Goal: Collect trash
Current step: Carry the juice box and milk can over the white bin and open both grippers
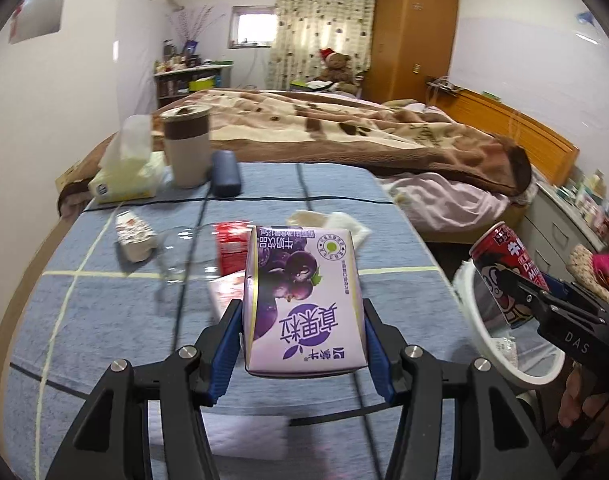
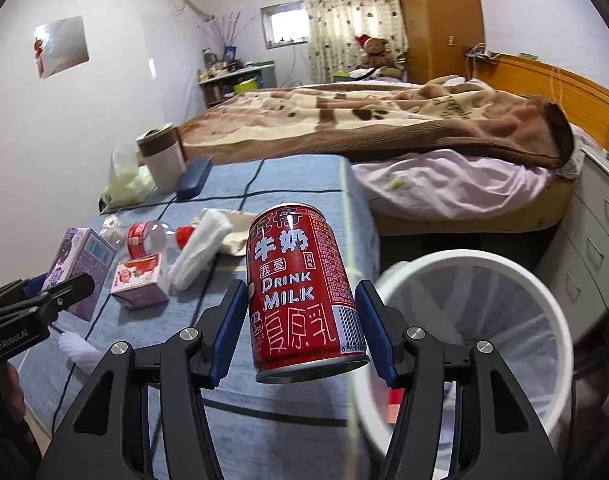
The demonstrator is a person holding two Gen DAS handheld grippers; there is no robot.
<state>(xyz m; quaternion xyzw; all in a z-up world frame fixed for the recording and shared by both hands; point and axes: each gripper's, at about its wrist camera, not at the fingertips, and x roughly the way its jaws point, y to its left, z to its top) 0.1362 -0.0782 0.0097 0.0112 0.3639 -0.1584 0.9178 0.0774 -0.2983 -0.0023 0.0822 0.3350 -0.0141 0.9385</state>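
My left gripper (image 1: 302,344) is shut on a purple milk carton (image 1: 302,300) and holds it above the blue checked tablecloth (image 1: 104,320). My right gripper (image 2: 304,328) is shut on a red milk can (image 2: 302,292), held beside the white bin (image 2: 464,340). In the left wrist view the can (image 1: 500,264) and the right gripper (image 1: 522,294) sit over the bin's rim (image 1: 470,312) at the right. In the right wrist view the carton (image 2: 78,264) and the left gripper (image 2: 78,288) are at the left. A pink carton (image 2: 140,284), a clear plastic bottle (image 2: 156,236) and white crumpled paper (image 2: 204,248) lie on the table.
A beige cup (image 1: 186,146), a tissue pack (image 1: 124,172) and a dark blue case (image 1: 224,174) stand at the table's far end. A small crumpled cup (image 1: 134,236) lies left. A bed (image 1: 344,128) with a brown blanket is behind. Grey drawers (image 2: 584,256) stand right of the bin.
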